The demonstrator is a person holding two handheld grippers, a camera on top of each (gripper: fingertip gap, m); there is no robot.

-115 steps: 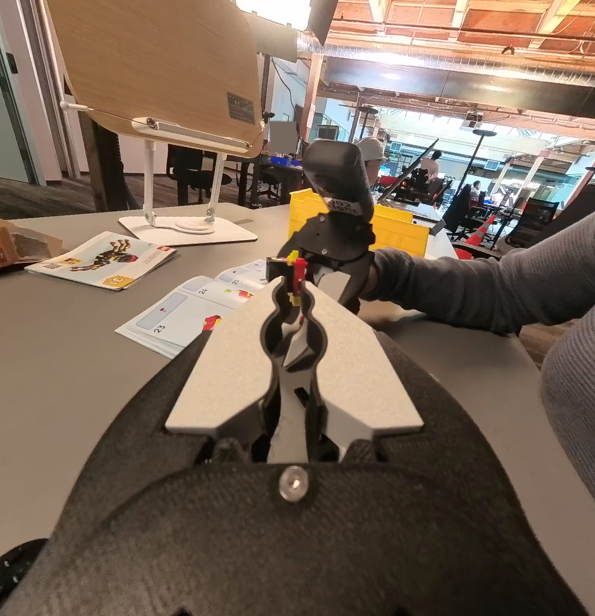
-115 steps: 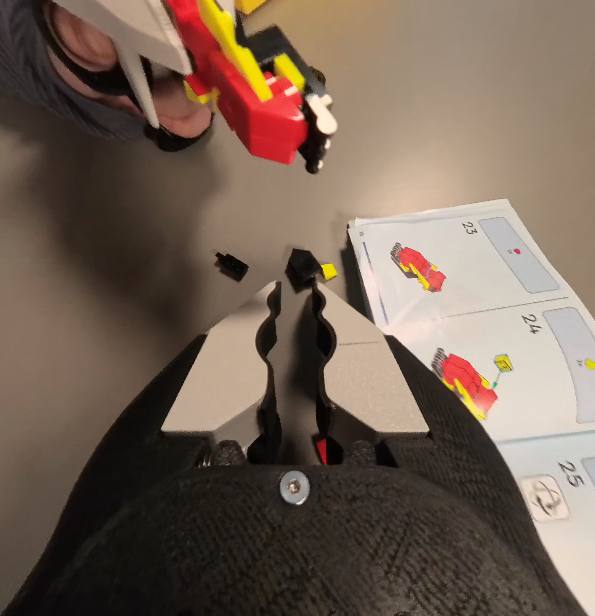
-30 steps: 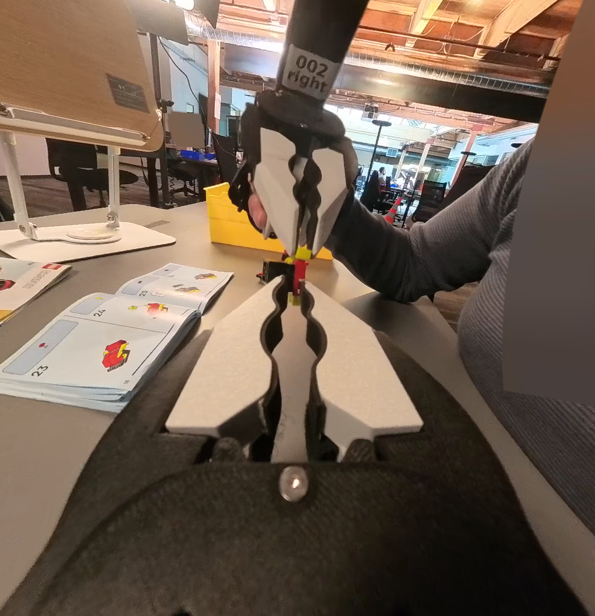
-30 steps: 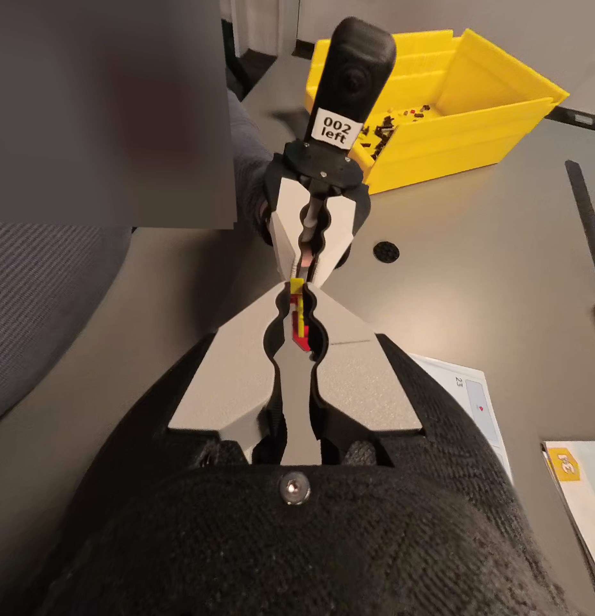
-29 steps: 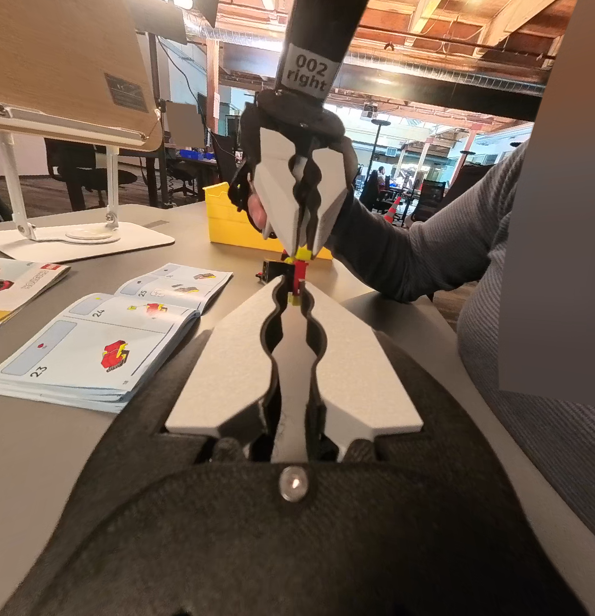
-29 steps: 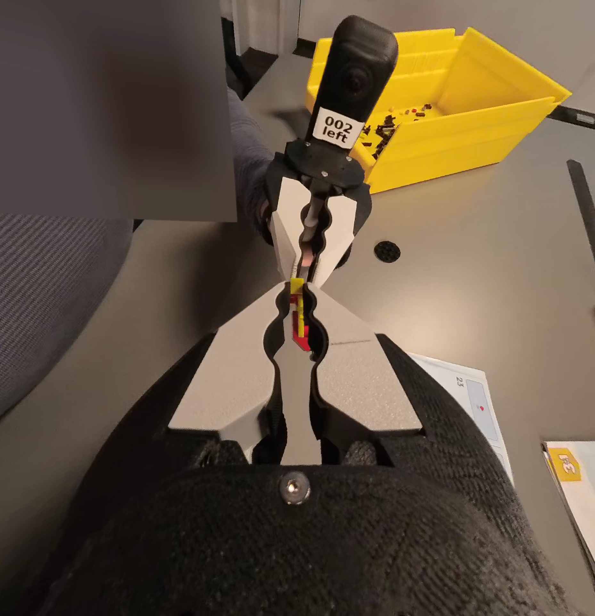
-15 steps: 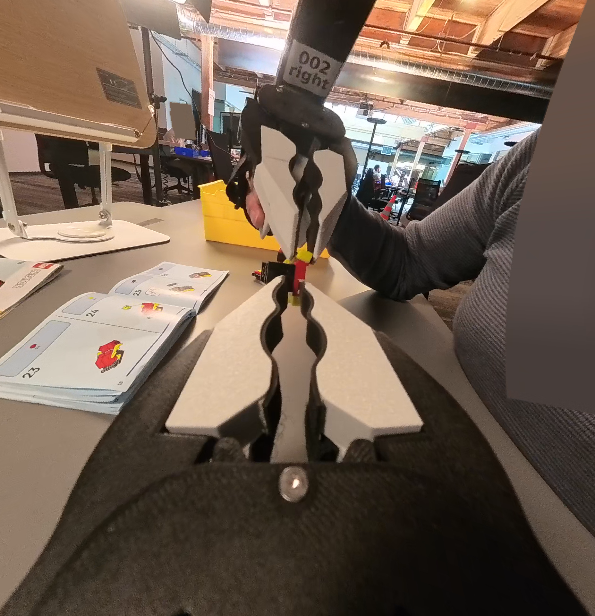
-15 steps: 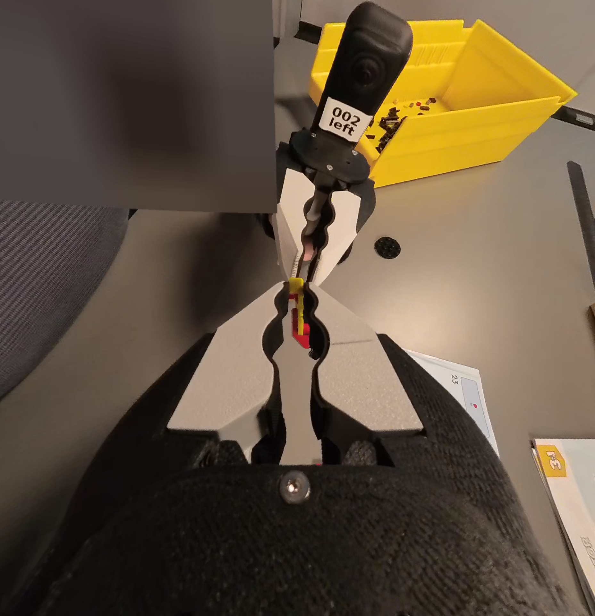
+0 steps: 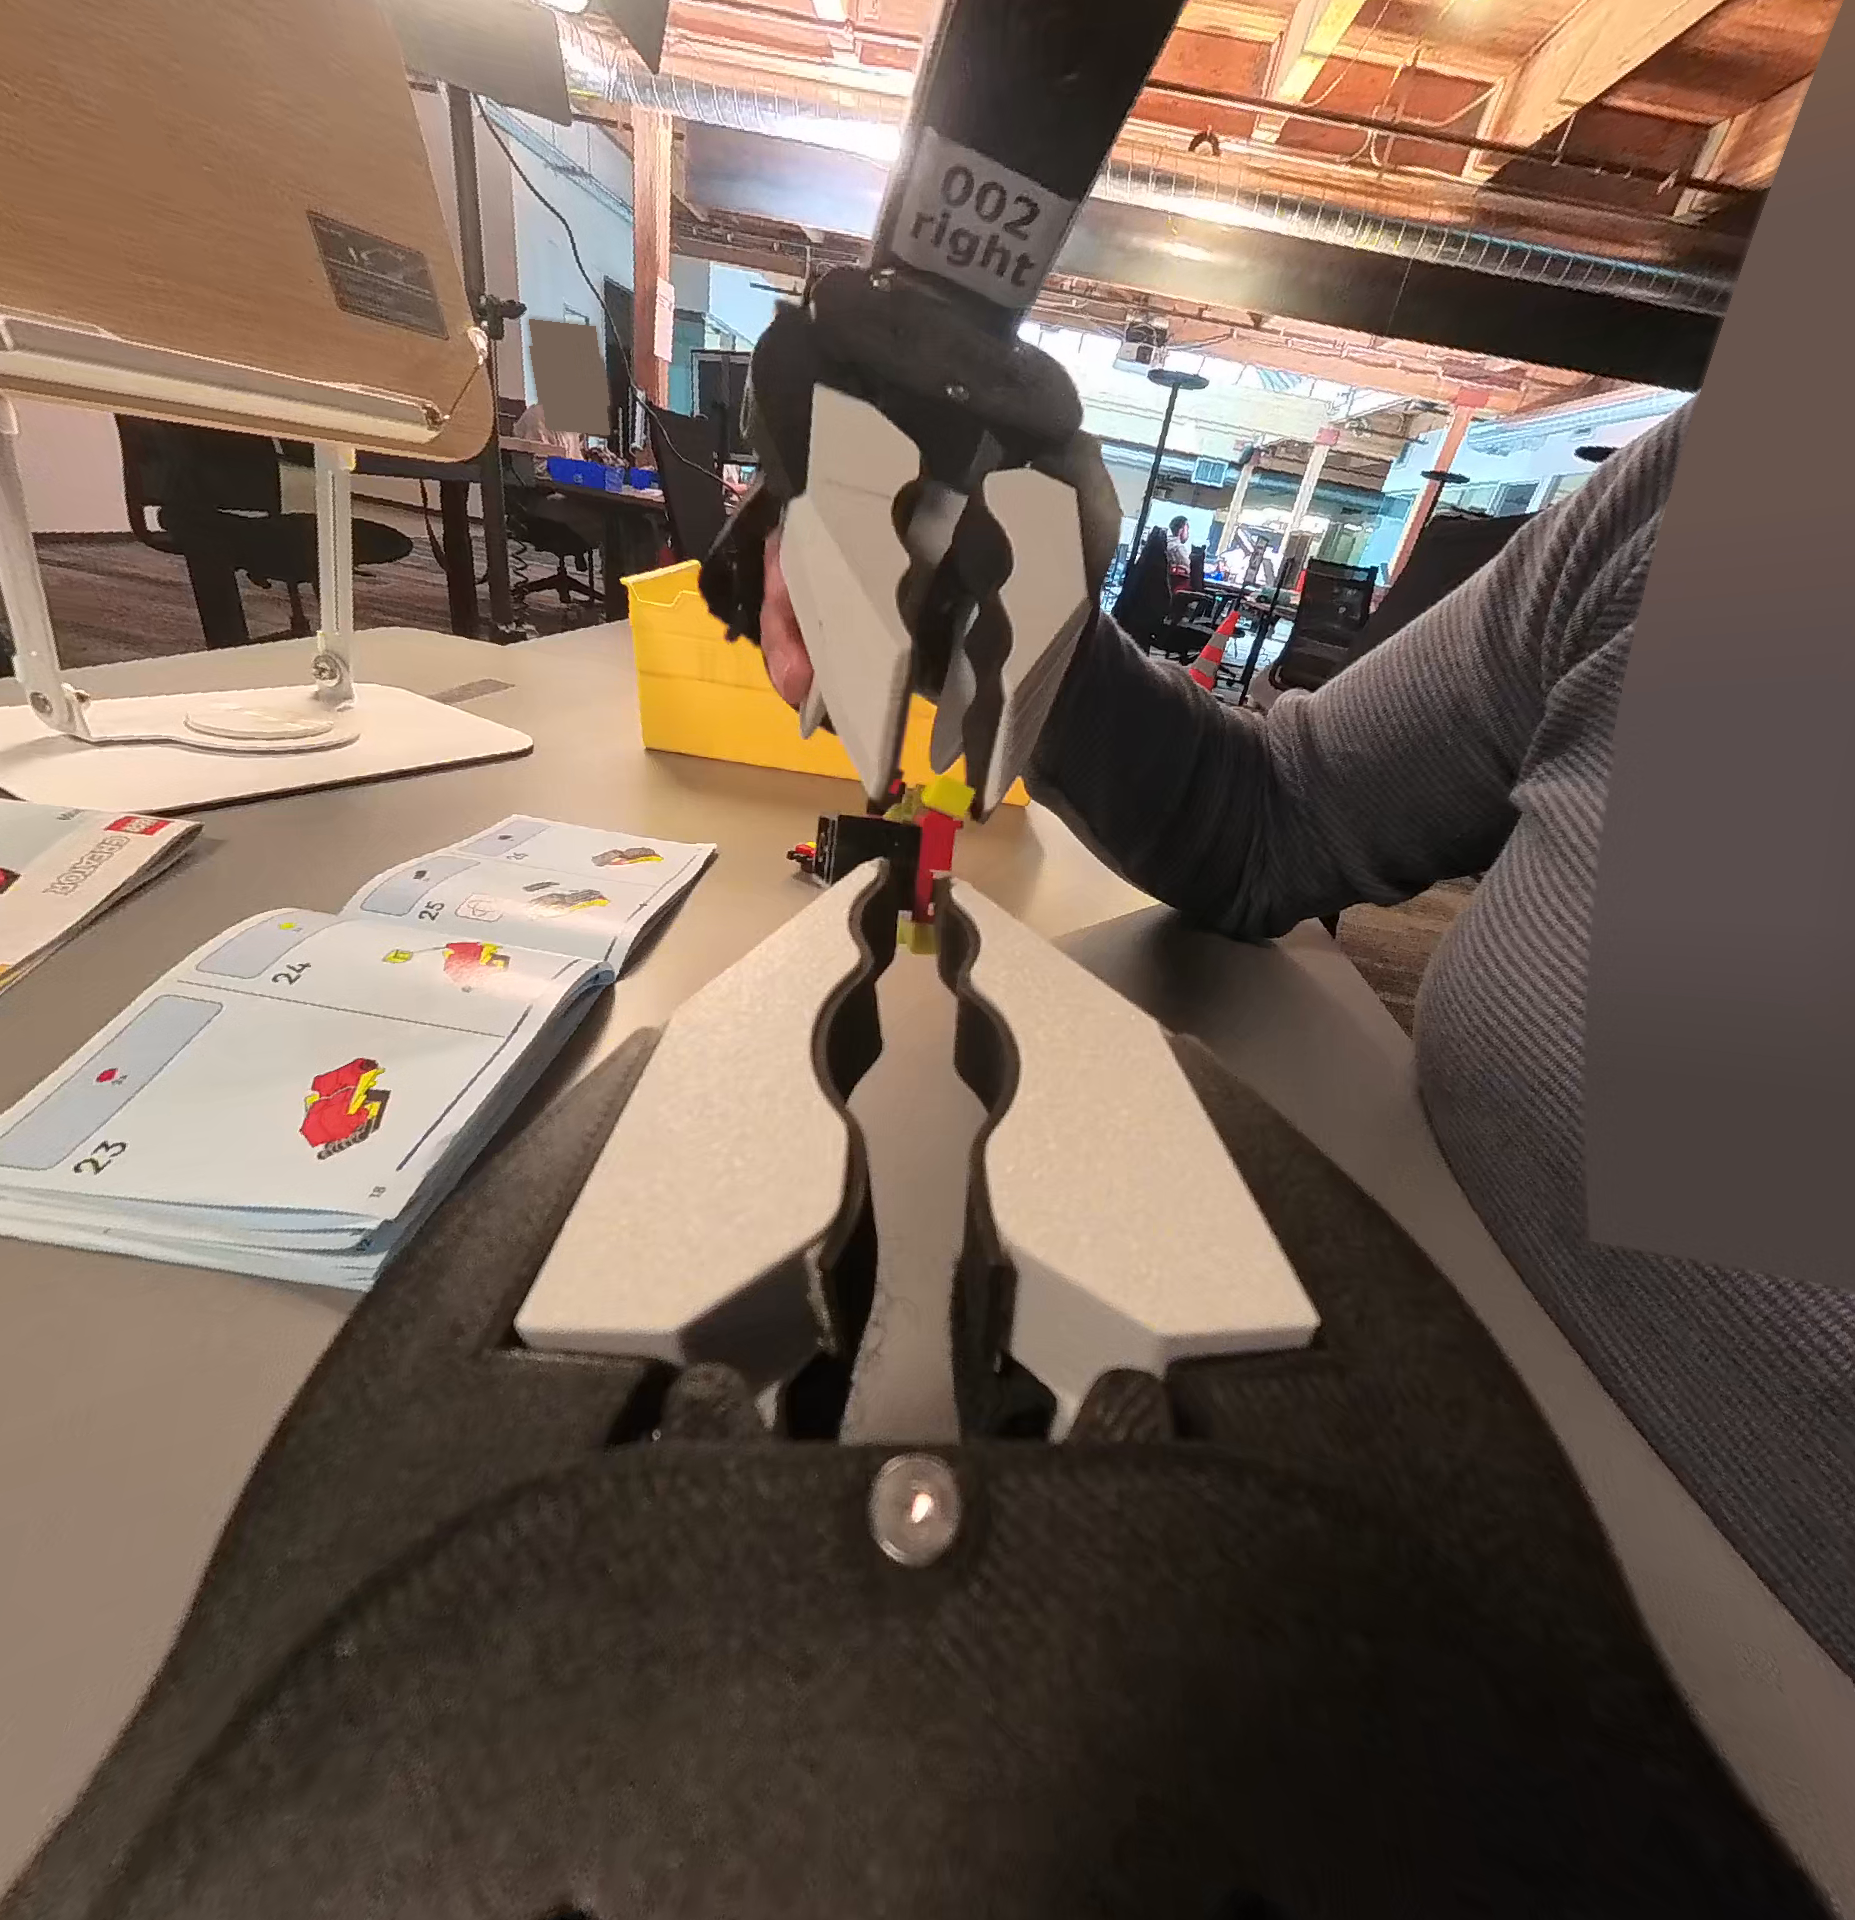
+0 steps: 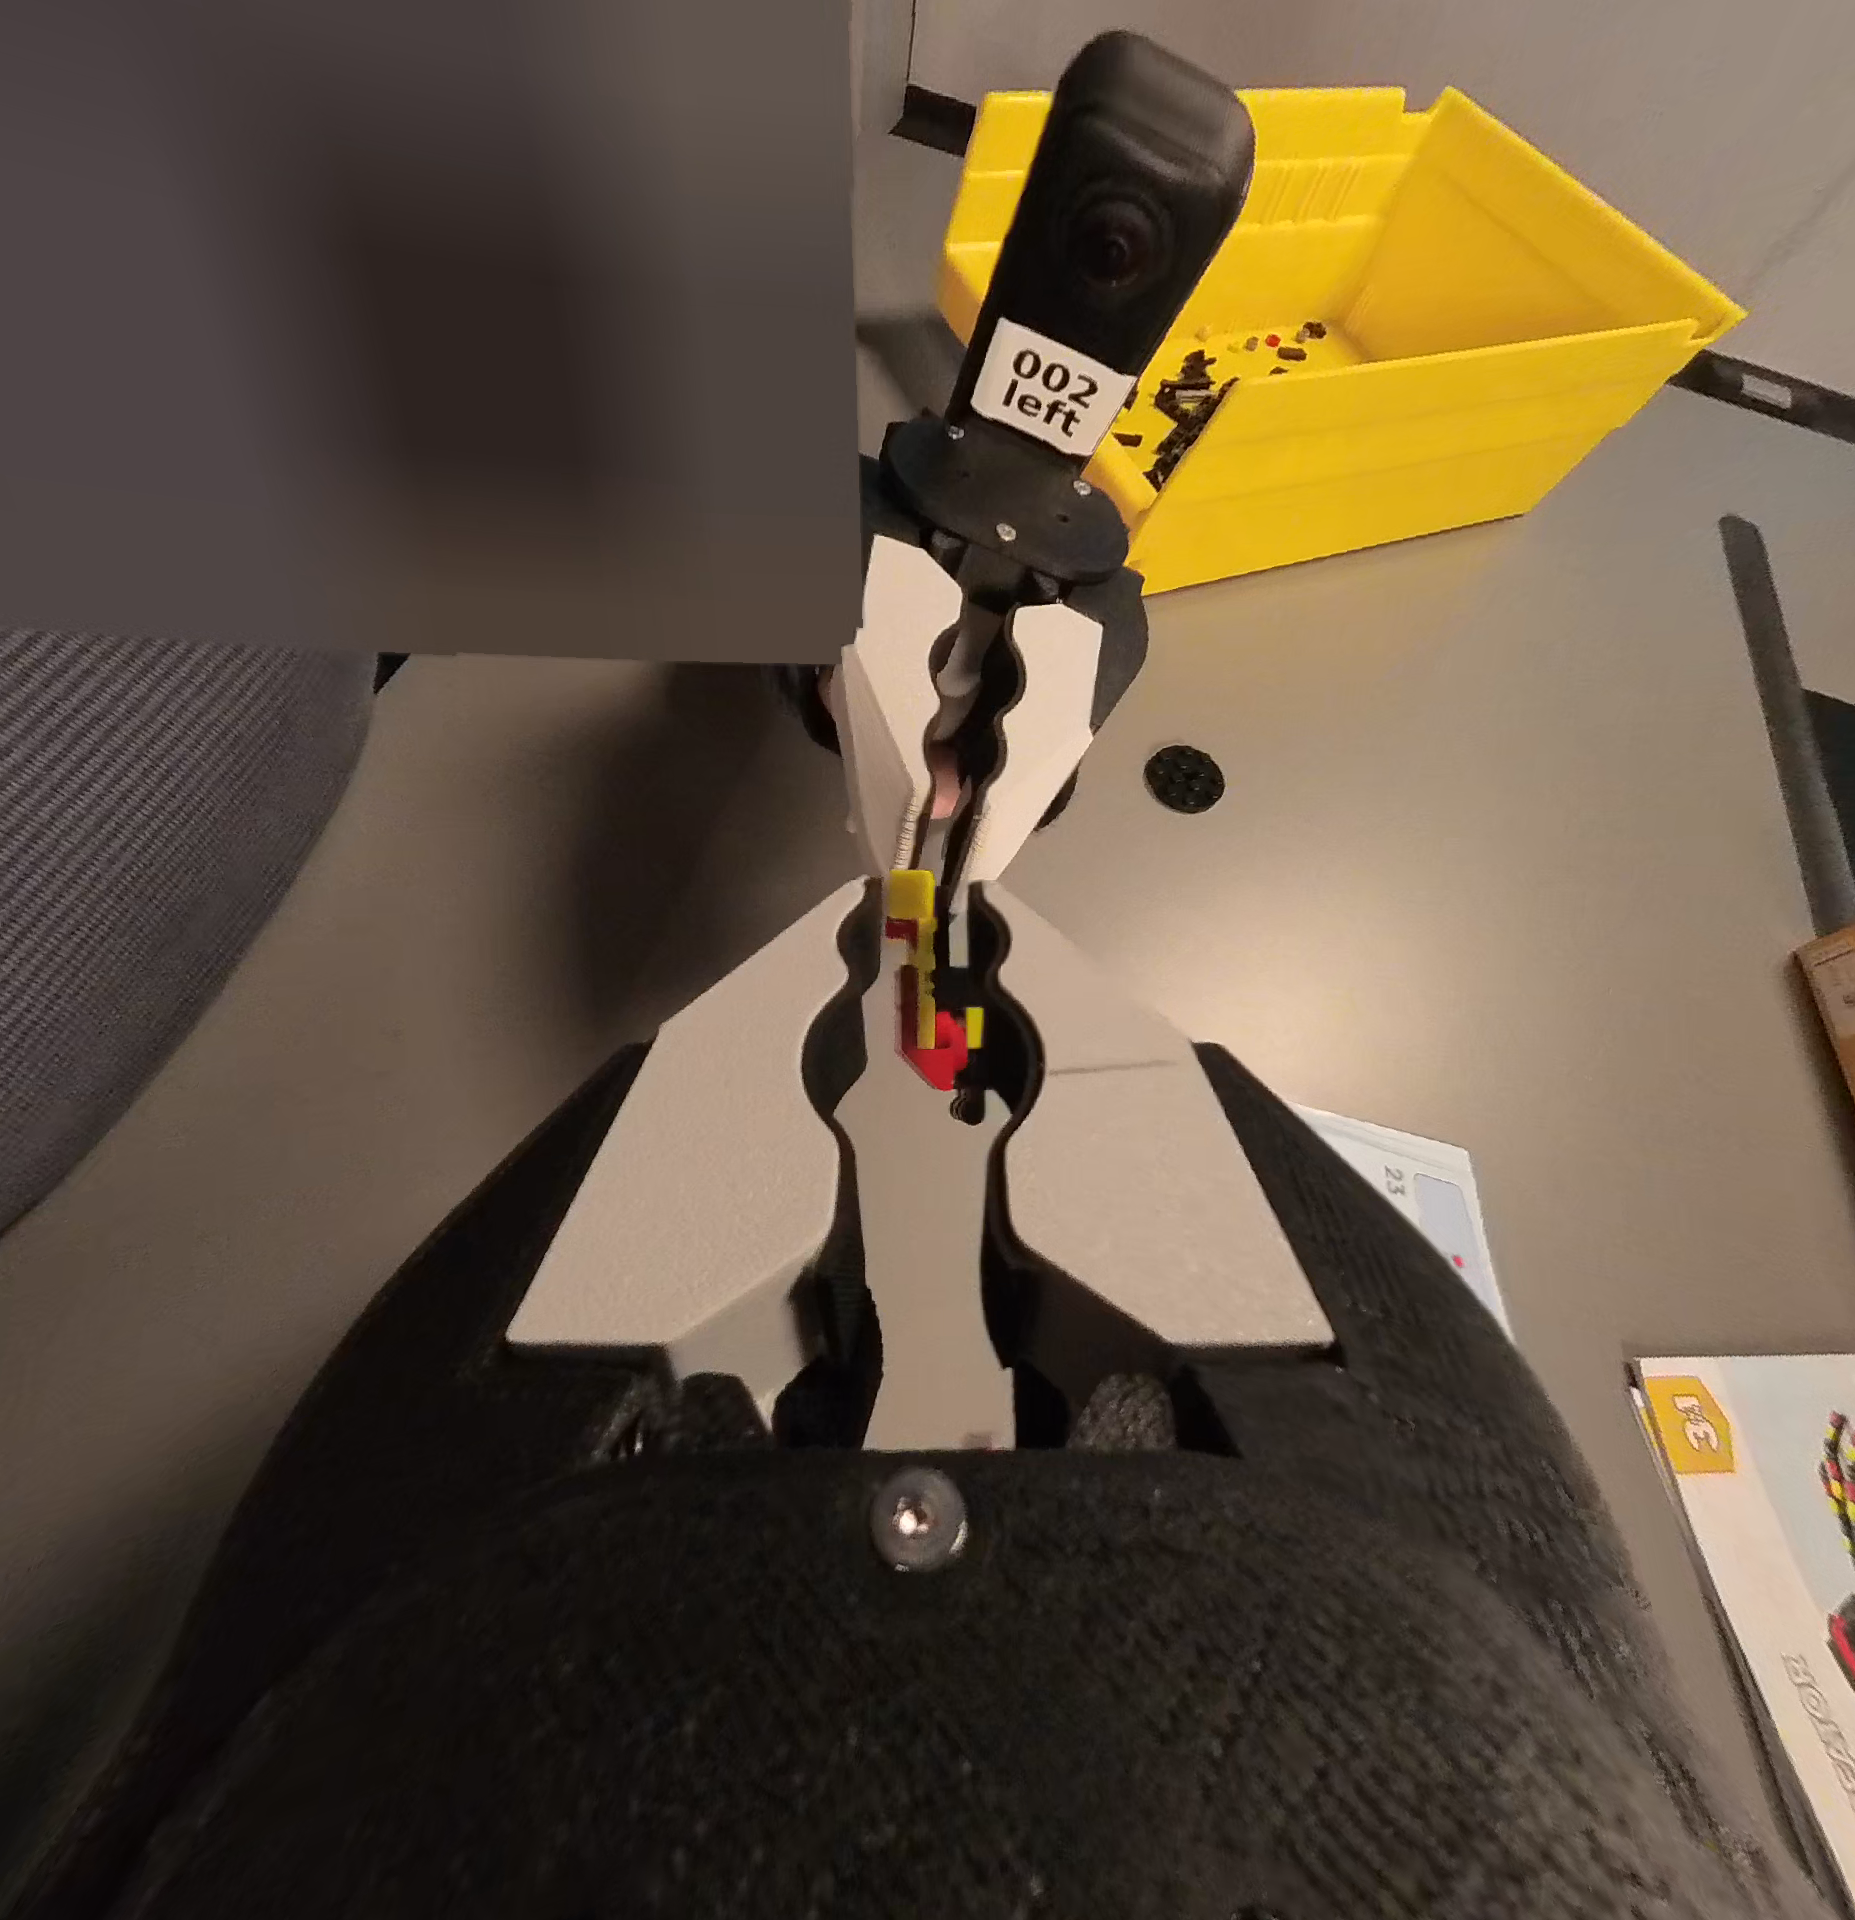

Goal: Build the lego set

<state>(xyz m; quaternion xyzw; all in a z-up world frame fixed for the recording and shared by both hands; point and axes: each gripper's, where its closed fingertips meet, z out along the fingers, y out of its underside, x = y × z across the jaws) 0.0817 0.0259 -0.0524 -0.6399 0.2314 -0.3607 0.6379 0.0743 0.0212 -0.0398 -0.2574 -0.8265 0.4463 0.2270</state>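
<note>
Left tool (image 9: 910,883) still clamped on lego model (image 9: 928,847), right tool (image 9: 928,795) now parted wider above yellow brick (image 9: 946,797)

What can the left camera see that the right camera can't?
Only the left wrist view shows the open instruction booklet's pages, the wooden board on a white stand and the office behind.

Only the right wrist view shows the loose pieces inside the yellow bin, a black round piece on the table and a cardboard box corner.

Both show the left gripper shut on the red and yellow lego model, and the right gripper meeting it.
</note>
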